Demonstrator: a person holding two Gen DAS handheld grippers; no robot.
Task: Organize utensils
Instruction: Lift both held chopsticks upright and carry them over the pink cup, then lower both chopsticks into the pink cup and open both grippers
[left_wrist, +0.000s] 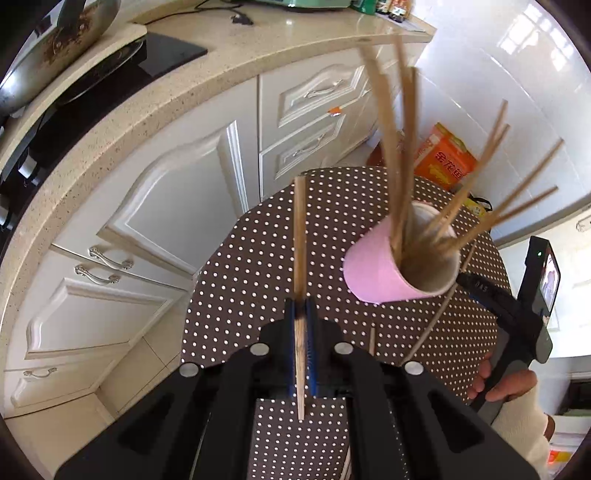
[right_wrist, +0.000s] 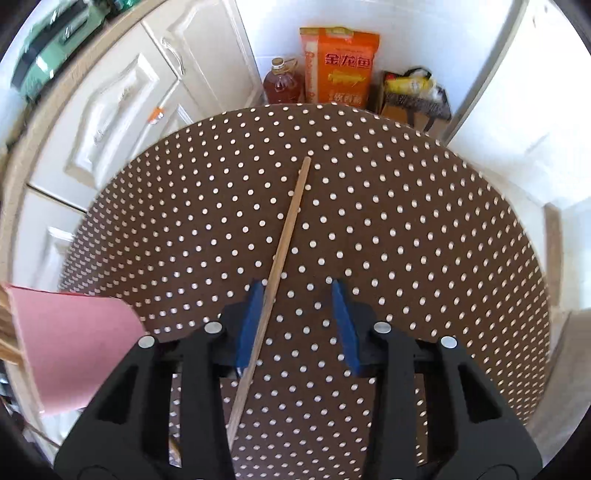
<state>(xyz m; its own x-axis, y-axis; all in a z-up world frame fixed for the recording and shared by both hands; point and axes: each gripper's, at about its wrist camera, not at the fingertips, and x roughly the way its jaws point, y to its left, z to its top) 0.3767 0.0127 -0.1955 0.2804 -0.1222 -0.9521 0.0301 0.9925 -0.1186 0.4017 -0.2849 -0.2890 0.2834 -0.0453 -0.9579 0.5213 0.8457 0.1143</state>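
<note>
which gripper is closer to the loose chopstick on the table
Right. The right gripper is open around the loose chopstick, its left pad beside it. The left gripper is off near the cup, shut on another chopstick.

A cup (left_wrist: 399, 266) stood on the table (left_wrist: 251, 266) near its right edge, with a bundle of chopsticks (left_wrist: 399, 155) in it. One chopstick (right_wrist: 275, 271) lay on the table, toward the middle. Behind the far edge, a rice bag (right_wrist: 340, 64) stood on the floor with an oil bottle (right_wrist: 282, 81) to its left.
</note>
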